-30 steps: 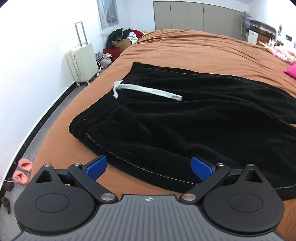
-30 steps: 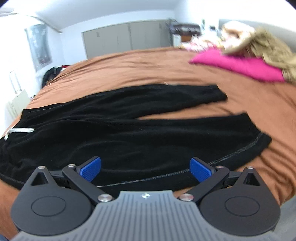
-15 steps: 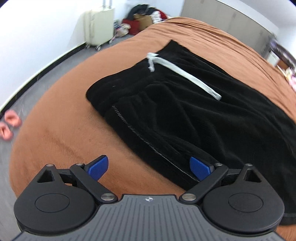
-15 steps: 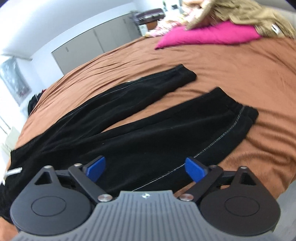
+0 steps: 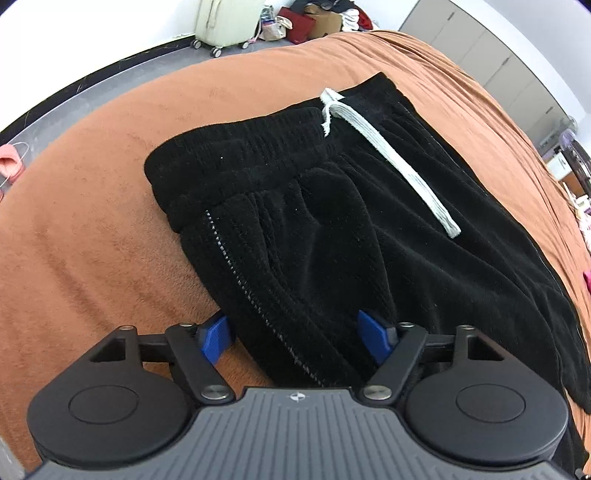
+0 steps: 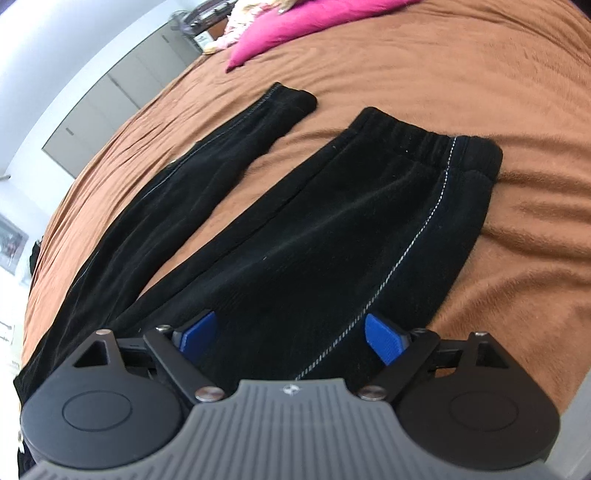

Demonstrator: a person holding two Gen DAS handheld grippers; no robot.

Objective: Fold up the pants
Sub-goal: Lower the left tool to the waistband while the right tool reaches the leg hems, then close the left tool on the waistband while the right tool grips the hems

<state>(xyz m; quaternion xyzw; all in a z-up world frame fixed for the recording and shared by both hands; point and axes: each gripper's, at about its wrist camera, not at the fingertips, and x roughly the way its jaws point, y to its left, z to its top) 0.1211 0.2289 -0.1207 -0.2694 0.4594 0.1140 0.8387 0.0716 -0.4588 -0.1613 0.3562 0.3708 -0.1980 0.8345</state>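
Black fleece pants (image 5: 314, 221) lie flat on a brown bedspread (image 5: 92, 221). The waistband, with a white drawstring (image 5: 388, 158), faces the left wrist view. My left gripper (image 5: 295, 338) is open and straddles the near side seam just below the waistband. In the right wrist view both legs (image 6: 332, 221) stretch away, the near cuff (image 6: 436, 147) and the far cuff (image 6: 288, 99) lying apart. My right gripper (image 6: 291, 334) is open low over the near leg, its blue pads either side of the white-stitched seam.
A cream suitcase (image 5: 229, 20) and bags stand on the grey floor beyond the bed. A pink pillow (image 6: 295, 26) lies at the bed's far end. Grey cupboards (image 6: 110, 92) line the far wall. The bed edge falls away at right (image 6: 576, 387).
Both grippers have dropped closer to the pants and tilted down. The left has come in over the waistband side seam, the right over the near leg towards the cuff.
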